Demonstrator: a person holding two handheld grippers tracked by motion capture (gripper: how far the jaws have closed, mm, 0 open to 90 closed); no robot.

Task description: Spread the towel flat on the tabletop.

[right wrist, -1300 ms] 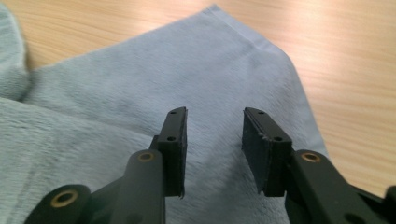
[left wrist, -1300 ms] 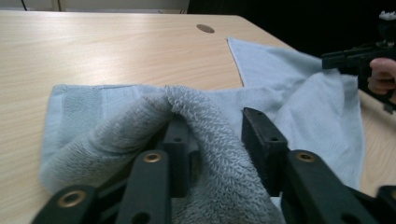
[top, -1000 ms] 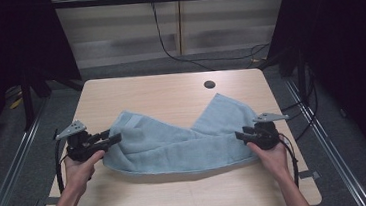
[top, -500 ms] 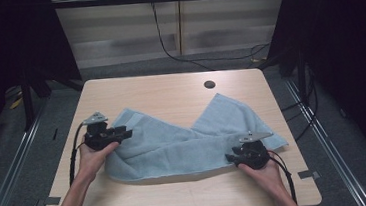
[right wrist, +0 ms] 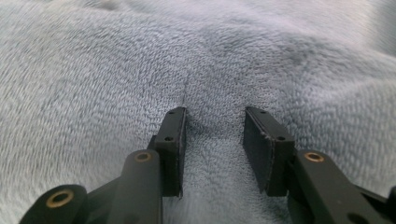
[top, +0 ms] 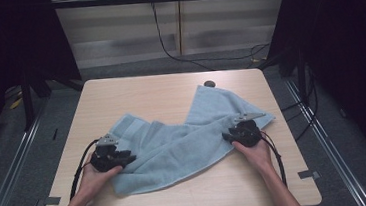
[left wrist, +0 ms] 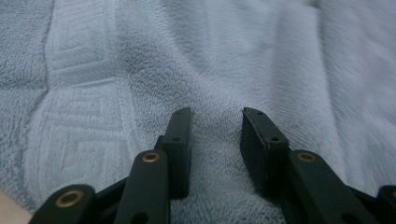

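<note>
Towel (top: 184, 138), pale blue, lies rumpled across the tabletop (top: 135, 94). Left gripper (top: 125, 159) has just been narrowing, terry bunched between its half-open jaws; right gripper (top: 226, 137) likewise straddles a ridge, not yet pinched. Next, probably, both clamp and lift. Which edges they straddle stays unclear.

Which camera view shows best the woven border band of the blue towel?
The left gripper view: the towel's border band is close and sharp there, with its pattern readable. In the high view the band is only a faint strip near the left corner. The right gripper view shows plain pile.
</note>
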